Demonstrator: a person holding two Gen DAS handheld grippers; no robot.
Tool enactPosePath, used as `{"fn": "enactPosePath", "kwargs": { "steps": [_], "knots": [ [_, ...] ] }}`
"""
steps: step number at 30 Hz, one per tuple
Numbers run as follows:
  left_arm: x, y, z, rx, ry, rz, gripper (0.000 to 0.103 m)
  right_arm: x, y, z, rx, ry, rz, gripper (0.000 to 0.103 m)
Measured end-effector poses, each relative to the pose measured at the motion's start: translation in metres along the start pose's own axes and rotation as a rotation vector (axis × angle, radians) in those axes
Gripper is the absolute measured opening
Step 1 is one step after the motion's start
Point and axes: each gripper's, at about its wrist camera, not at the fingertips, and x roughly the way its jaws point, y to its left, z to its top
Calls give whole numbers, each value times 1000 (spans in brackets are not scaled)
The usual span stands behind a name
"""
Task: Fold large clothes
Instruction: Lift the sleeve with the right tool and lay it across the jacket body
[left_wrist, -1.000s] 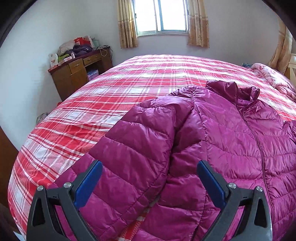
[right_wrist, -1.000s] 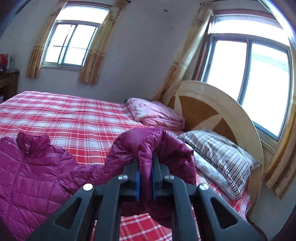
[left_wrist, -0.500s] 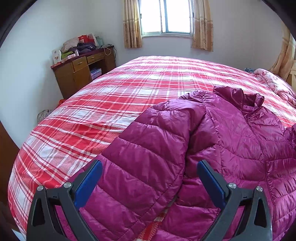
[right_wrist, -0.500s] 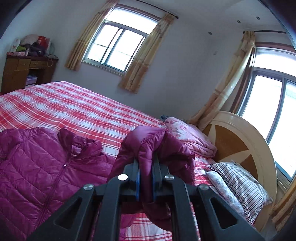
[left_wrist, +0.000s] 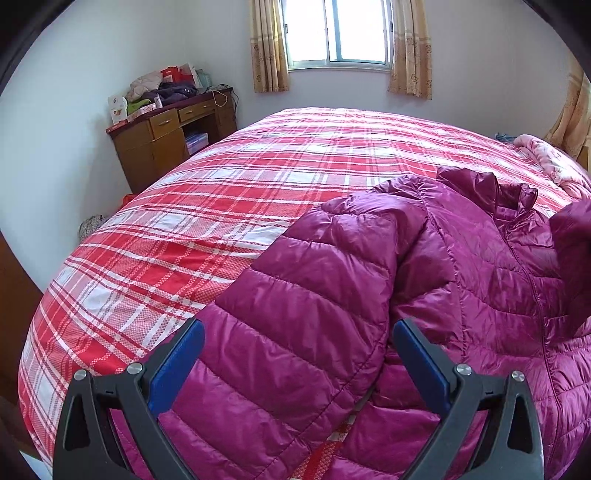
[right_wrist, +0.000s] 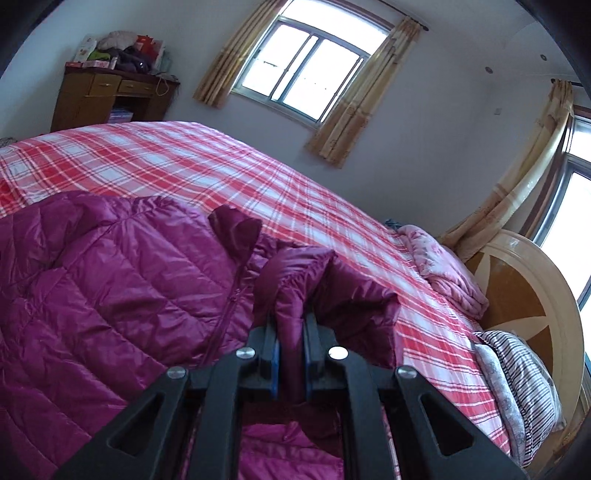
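A magenta quilted down jacket (left_wrist: 480, 266) lies front up on the red plaid bed (left_wrist: 258, 177), collar toward the far side. One sleeve (left_wrist: 314, 302) is folded across its body. My left gripper (left_wrist: 297, 332) is open, its blue-padded fingers either side of that sleeve, just above it. My right gripper (right_wrist: 290, 325) is shut on the other sleeve's cuff (right_wrist: 295, 273) and holds it lifted over the jacket's body (right_wrist: 110, 280). That raised sleeve also shows in the left wrist view (left_wrist: 572, 251).
A wooden desk (left_wrist: 166, 136) piled with clothes and boxes stands by the far wall. A pink folded blanket (right_wrist: 443, 269), a striped pillow (right_wrist: 517, 376) and the wooden headboard (right_wrist: 524, 295) are at the bed's head. Curtained windows (right_wrist: 306, 70) are behind.
My right gripper has swung the held sleeve left, from near the headboard to over the jacket's body. My left gripper has moved slightly forward over the folded sleeve, still open.
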Motion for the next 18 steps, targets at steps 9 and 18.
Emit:
{"fn": "enactPosePath", "kwargs": {
  "steps": [9, 18],
  "knots": [
    [8, 3, -2, 3, 20, 23, 102, 23, 38, -17, 25, 86, 153, 42],
    [2, 19, 12, -52, -6, 82, 102, -50, 23, -12, 130, -23, 479, 72]
  ]
}}
